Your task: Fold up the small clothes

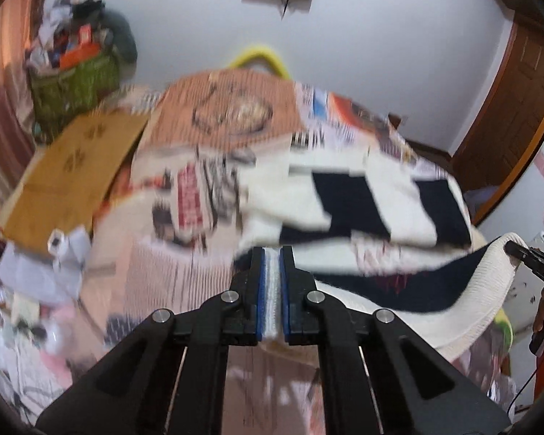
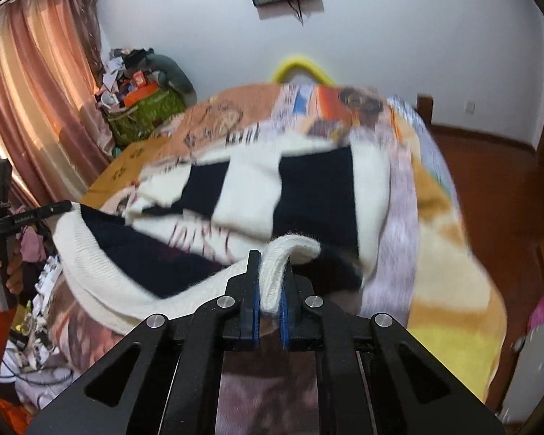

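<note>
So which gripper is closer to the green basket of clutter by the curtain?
Left. The left gripper holds the striped sweater's hem on the side toward the green basket. The right gripper holds the hem's other end, farther toward the door side.

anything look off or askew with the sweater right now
Nothing looks damaged or spilled. The striped sweater lies rumpled and slanted on the bed, not squared. Its cream hem hangs lifted between the left gripper, closed on one corner, and the right gripper, closed on the other.
</note>
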Motion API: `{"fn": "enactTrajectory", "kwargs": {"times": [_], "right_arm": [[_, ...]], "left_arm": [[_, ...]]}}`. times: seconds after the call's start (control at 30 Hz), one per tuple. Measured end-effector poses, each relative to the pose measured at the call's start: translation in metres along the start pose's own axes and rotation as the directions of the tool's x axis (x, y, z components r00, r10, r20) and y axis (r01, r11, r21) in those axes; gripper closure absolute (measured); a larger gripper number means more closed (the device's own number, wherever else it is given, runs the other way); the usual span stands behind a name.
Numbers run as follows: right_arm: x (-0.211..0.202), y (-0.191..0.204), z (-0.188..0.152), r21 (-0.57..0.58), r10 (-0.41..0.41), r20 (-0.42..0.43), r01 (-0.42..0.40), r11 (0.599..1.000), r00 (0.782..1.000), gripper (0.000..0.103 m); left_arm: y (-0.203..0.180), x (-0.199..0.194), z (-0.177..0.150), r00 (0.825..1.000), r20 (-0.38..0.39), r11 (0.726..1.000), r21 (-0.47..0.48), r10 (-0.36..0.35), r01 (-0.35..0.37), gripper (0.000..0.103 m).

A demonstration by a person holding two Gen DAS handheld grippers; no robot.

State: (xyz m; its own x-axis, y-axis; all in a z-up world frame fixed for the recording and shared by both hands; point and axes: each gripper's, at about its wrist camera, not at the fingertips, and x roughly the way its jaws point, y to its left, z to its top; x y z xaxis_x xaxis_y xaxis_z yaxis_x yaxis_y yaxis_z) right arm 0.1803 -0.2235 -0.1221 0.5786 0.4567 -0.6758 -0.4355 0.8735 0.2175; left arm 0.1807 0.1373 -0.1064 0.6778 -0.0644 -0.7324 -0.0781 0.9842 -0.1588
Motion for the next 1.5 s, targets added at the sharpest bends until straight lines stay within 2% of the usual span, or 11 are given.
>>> {"fn": "enactTrajectory", "kwargs": {"times": [0.13,0.27,0.43,0.67,0.8,0.93,1.03,1.07,1.1,1.17,1.5], "right_arm": [[0.011,-0.010,0.036,0.003,-0.020,0.049,0.019,1.000,0.999,0.096],[0.030,-0.026,0.063,0.030,-0.039,0.059,0.037,0.999,0.998,0.096],[0.071,-0.052,0.094,0.079,-0.063,0.020,0.061,0.995,0.998,0.096],[0.136,-0.085,0.097,0.123,-0.091,-0.114,0.105,0.987,0.989,0.096],[0.144,-0.102,0.096,0.198,-0.018,-0.137,0.045,0.979,0.990,0.094],[0.131,-0.110,0.107,0.247,0.041,-0.121,-0.010,0.969,0.992,0.091],[0.107,-0.110,0.119,0.223,-0.029,-0.049,0.039,0.974,0.998,0.066],[0.096,-0.110,0.121,0.217,-0.054,-0.014,0.056,0.974,0.998,0.056],[0.086,-0.110,0.123,0.212,-0.075,0.019,0.069,0.975,0.997,0.054],[0.077,-0.109,0.124,0.192,-0.093,0.032,0.085,0.978,0.995,0.054],[0.104,-0.106,0.098,0.141,-0.105,-0.082,0.116,0.983,0.991,0.054]], "left_arm": [[-0.008,0.015,0.046,0.999,0.044,1.000,0.024,0.012,-0.014,0.096],[-0.012,0.044,0.083,0.995,0.065,0.995,0.061,0.072,-0.076,0.098],[0.009,0.102,0.120,0.992,0.023,0.992,0.006,0.126,-0.126,0.100],[0.033,0.193,0.121,0.979,-0.110,0.984,-0.013,0.174,-0.177,0.100],[0.045,0.228,0.112,0.968,-0.195,0.985,-0.025,0.160,-0.168,0.100],[0.053,0.224,0.116,0.973,-0.181,0.986,-0.066,0.141,-0.155,0.098],[0.058,0.202,0.127,0.983,-0.130,0.986,-0.085,0.132,-0.143,0.082],[0.058,0.194,0.130,0.985,-0.109,0.986,-0.087,0.131,-0.141,0.070],[0.059,0.188,0.132,0.987,-0.094,0.986,-0.086,0.133,-0.141,0.057],[0.057,0.176,0.131,0.988,-0.067,0.988,-0.066,0.137,-0.141,0.050],[0.041,0.204,0.094,0.976,-0.205,0.997,-0.010,0.077,-0.081,0.050]]}}
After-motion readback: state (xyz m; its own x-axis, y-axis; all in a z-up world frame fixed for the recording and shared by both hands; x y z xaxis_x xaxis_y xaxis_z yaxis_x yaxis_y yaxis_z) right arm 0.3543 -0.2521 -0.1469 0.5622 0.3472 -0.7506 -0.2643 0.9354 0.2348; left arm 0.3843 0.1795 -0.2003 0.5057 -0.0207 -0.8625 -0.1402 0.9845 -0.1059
